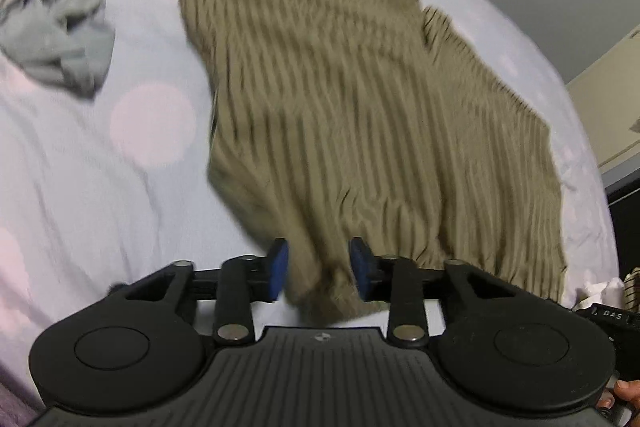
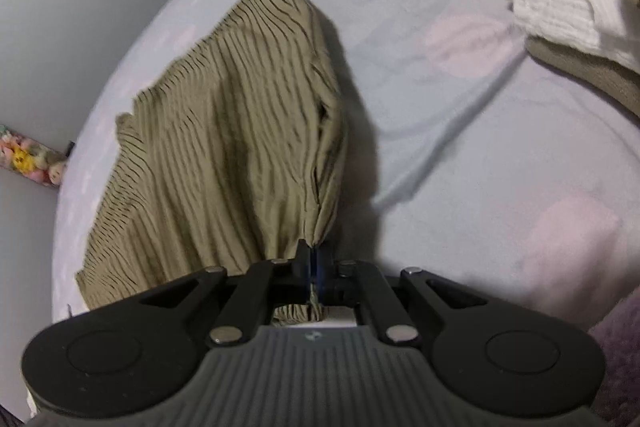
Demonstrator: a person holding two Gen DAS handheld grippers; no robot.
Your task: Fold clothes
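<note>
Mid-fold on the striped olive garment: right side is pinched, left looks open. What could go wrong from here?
1. The left gripper is open with the striped olive garment loose between its pads; lifting now may raise only one corner.
2. The right gripper is shut on a bunched edge, so the fold may come out creased or skewed.
3. The crumpled grey garment lies close by on the sheet; a wide sweep could snag it.

One striped garment (image 1: pixel 360 115), one grey garment (image 1: pixel 60 27), perhaps three stacked garments (image 2: pixel 560 11).
</note>
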